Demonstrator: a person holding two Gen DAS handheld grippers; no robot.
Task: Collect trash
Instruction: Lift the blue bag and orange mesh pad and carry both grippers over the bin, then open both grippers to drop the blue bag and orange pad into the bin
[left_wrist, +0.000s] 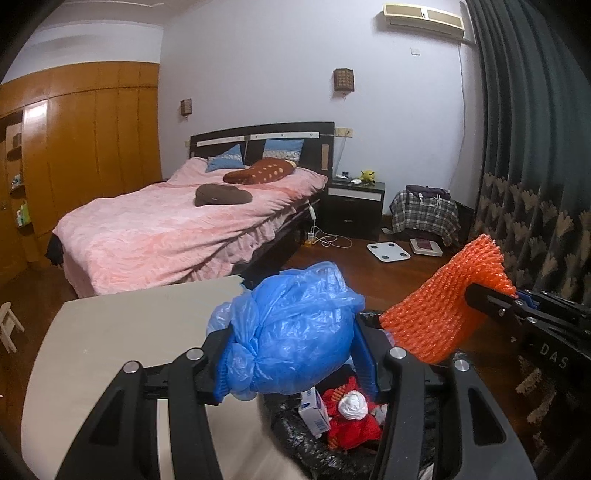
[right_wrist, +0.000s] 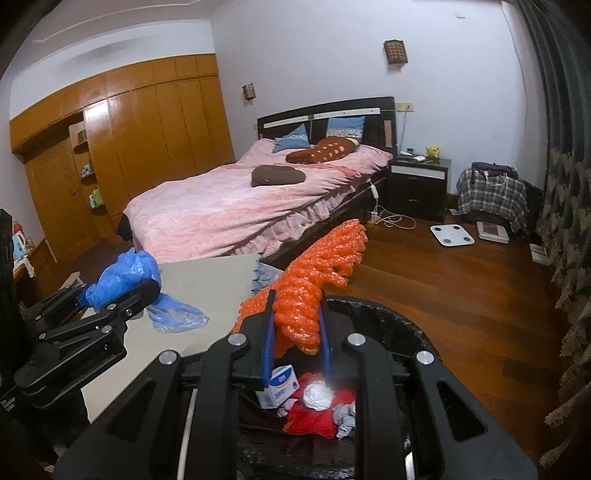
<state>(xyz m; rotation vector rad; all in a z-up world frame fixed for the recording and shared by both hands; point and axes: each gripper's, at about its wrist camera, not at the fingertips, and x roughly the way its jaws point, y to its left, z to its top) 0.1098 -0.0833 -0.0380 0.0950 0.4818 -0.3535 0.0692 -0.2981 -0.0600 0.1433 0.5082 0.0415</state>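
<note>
The left gripper (left_wrist: 291, 350) pinches a crumpled blue plastic bag (left_wrist: 295, 332), the right gripper (right_wrist: 295, 332) an orange foam net sleeve (right_wrist: 314, 280); both hang over the black-lined bin (right_wrist: 399, 325); each should spread only once centred above it.

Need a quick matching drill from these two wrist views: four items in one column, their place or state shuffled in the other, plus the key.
Items:
1. crumpled blue plastic bag
2. orange foam mesh sleeve
3. small white and blue carton
4. brown cushion

Places:
A. lying on the pink bed
B. clamped in the right gripper
C. lying inside the black-lined trash bin
D. clamped in the left gripper

Pairs: 1-D, 2-B, 3-C, 4-A
</note>
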